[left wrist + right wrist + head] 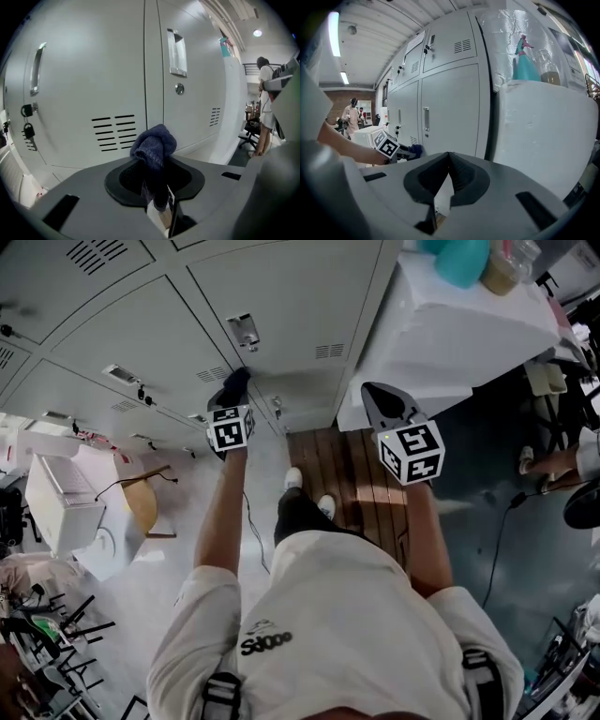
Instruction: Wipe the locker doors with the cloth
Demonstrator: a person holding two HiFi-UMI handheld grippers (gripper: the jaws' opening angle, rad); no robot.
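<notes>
My left gripper (232,415) is shut on a dark blue cloth (234,385), whose bunched end sticks out past the jaws. In the left gripper view the cloth (154,144) hangs just short of a grey locker door (84,89) with vent slots, and I cannot tell if it touches. That door has a handle (36,70) and a padlock with keys (27,123). My right gripper (386,407) is shut and holds nothing; it hangs off to the right, by the end of the lockers (450,98). The right gripper view shows the left gripper (389,147) and the cloth (416,150) at the lower doors.
A white-covered table (459,329) with a teal bottle (461,259) stands right of the lockers. A white box (61,498) and cables lie at the left. Wooden floor boards (352,474) lie under me. A person (267,108) stands by a chair far right.
</notes>
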